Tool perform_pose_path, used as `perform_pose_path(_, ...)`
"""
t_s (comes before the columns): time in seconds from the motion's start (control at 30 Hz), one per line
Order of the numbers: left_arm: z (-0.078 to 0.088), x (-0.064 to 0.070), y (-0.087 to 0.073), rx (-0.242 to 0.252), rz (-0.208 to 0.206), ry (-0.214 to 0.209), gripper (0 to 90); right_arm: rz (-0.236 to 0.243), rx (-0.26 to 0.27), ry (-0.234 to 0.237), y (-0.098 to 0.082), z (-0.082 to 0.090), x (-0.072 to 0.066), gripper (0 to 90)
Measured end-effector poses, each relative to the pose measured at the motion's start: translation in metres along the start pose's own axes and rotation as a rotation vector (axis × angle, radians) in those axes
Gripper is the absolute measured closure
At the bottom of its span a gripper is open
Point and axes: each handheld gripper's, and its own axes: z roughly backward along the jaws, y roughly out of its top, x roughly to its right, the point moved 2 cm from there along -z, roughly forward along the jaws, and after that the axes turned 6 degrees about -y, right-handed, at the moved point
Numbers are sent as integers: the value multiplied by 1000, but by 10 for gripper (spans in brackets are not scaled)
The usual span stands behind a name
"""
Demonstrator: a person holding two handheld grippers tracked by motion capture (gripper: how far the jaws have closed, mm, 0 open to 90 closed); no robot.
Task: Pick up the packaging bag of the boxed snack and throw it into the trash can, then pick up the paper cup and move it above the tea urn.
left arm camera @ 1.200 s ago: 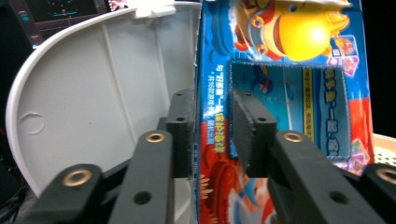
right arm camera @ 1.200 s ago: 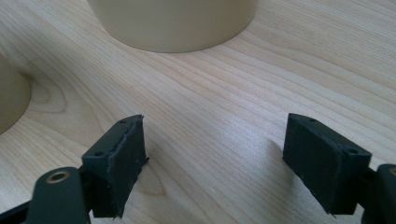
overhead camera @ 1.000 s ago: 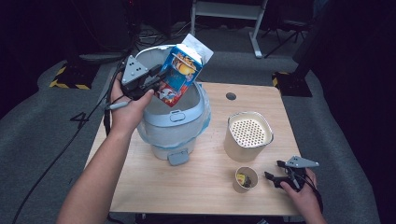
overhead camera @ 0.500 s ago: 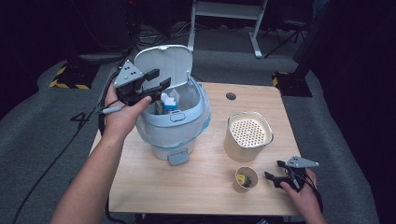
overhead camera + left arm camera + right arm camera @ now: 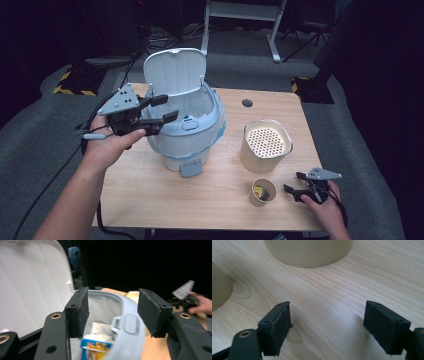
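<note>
Evidently done with dropping, the left gripper (image 5: 161, 108) hovers left of centre over the bin (image 5: 192, 137), fingers spread and empty above the blue carton (image 5: 96, 350) lying inside, while the right gripper (image 5: 294, 183), fingers wide and empty, idles on the table (image 5: 200, 200) at lower right beside the paper cup (image 5: 263, 192).

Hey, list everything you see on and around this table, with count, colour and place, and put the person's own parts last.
Wooden table: one, light wood, centre.
Lidded plastic bin: one, pale blue-white, table's left half, lid open and upright.
Printed carton: one, blue and yellow, inside the bin.
Cylindrical container with perforated top: one, beige, right of the bin.
Small paper cup: one, tan, near edge, something yellow inside.
Metal stand: one, grey, floor beyond the table.
Left gripper: black, open, at the bin's rim.
Right gripper: black, open, beside the cup.
</note>
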Motion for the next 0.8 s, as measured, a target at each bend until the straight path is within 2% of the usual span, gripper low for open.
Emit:
perform_pose_path(0.17, 11, 12, -12, -23, -5, -36, 420, 18, 3, 20, -1, 2, 0, 245)
perform_pose_path(0.3, 17, 20, -25, -33, 3, -45, 397, 39, -8, 64, -1, 7, -5, 246)
perform_pose_path(0.47, 21, 32, -50, -75, 9, -61, 385, 82, 18, 117, 4, 16, -16, 229)
perform_pose_path(0.57, 22, 36, -63, -97, 8, -57, 386, 102, 31, 153, 6, 19, -23, 222)
perform_pose_path(0.8, 16, 41, -105, -82, 56, -58, 390, 149, 40, 236, 12, 23, -43, 239)
